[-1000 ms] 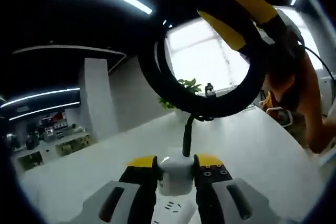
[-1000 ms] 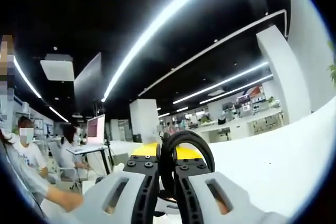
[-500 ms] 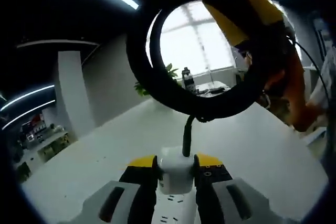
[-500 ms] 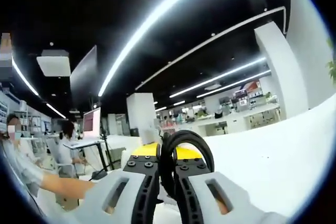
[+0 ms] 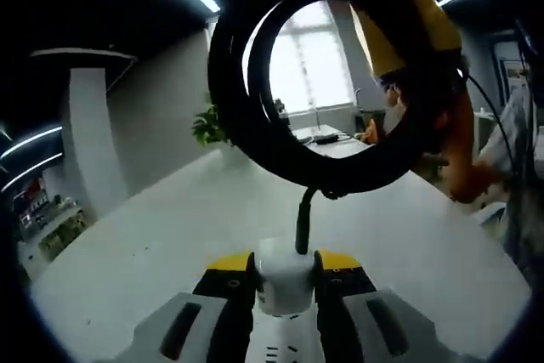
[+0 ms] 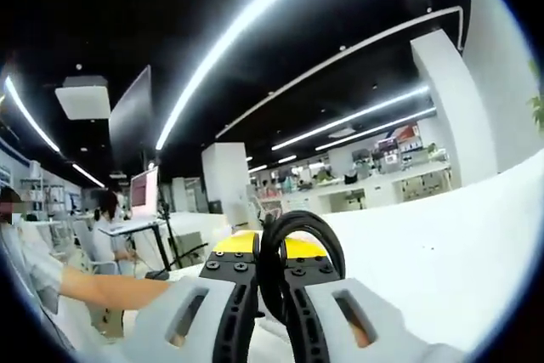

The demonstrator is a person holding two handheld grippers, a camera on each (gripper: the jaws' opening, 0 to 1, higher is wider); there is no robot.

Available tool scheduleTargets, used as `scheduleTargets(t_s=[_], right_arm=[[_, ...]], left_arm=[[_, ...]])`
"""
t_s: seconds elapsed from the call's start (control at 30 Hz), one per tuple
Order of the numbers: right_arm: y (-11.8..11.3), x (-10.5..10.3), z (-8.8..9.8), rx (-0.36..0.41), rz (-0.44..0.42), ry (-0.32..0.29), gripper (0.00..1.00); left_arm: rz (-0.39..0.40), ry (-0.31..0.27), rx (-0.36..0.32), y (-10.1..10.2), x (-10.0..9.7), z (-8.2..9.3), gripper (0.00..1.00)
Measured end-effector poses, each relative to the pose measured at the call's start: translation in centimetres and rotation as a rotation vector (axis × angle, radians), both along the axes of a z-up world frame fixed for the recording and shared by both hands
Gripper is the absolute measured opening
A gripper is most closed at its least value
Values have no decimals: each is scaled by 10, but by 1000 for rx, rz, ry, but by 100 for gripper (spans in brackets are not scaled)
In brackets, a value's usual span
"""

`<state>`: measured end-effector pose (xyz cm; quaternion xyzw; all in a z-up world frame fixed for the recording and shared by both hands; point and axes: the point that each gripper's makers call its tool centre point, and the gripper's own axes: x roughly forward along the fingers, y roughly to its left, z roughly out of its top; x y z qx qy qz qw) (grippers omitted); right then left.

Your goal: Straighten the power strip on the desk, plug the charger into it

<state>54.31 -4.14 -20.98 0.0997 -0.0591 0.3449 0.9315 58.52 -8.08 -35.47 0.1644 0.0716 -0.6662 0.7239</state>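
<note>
In the left gripper view my left gripper [image 5: 285, 268] is shut on the white charger [image 5: 285, 282], held just over the white power strip [image 5: 276, 350] at the bottom edge. From the charger's top a black cable [image 5: 302, 223] rises into a big coiled loop [image 5: 238, 116] above. The right gripper's yellow jaw [image 5: 408, 23] holds that loop at the upper right. In the right gripper view my right gripper [image 6: 272, 271] is shut on the black coiled cable [image 6: 302, 231], which arches between the yellow-tipped jaws.
The white desk [image 5: 170, 244] stretches ahead, with a potted plant [image 5: 208, 125] at its far end near a window. A person's orange sleeve [image 5: 463, 150] shows at right. In the right gripper view a person's arm [image 6: 93, 291] reaches in from the left, with people at desks behind.
Both views have swung slightly as the hands moved. The cable loop now sits higher and larger in the left gripper view. Both grips are unchanged.
</note>
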Motion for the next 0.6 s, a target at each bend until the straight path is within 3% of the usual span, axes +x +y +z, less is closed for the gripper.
scheduleTargets(t_s=[0.6], right_arm=[[0, 4, -6, 11, -7, 19, 7]], left_arm=[[-56, 21, 3, 1, -4, -8, 26]])
